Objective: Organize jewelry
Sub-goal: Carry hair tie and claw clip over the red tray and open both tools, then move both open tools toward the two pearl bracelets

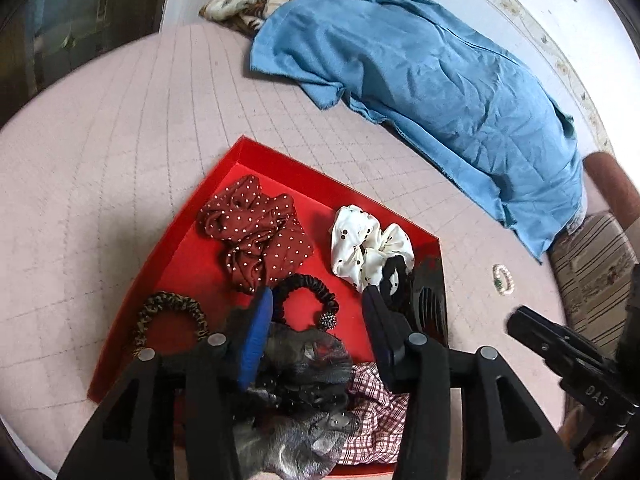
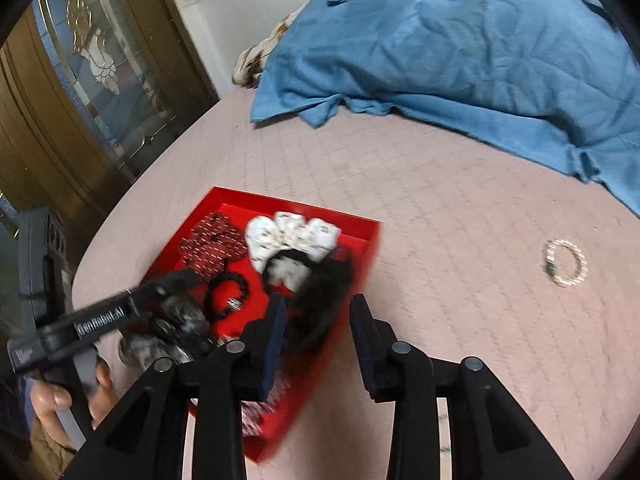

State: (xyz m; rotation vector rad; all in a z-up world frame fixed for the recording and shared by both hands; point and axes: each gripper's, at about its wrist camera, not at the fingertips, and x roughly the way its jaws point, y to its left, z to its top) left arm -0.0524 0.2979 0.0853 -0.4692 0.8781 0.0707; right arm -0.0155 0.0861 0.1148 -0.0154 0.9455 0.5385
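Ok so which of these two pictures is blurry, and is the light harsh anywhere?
Right wrist view: motion blur smears the red tray, the scrunchies in it and the bracelet, while the fingers stay sharp. Left wrist view: crisp, the polka-dot scrunchie and bracelet clearly defined. Both views: soft, even light, faint shadows, no glare, strong fisheye bending at the edges.

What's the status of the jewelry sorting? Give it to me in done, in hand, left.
Done: the red tray already holds the dotted red scrunchie, white scrunchie, black beaded hair tie and other pieces.
In hand: nothing. The left tool is open over the tray; the right tool is open at its edge.
Left: the pearl bracelet lies alone on the pink bedspread, outside the tray.
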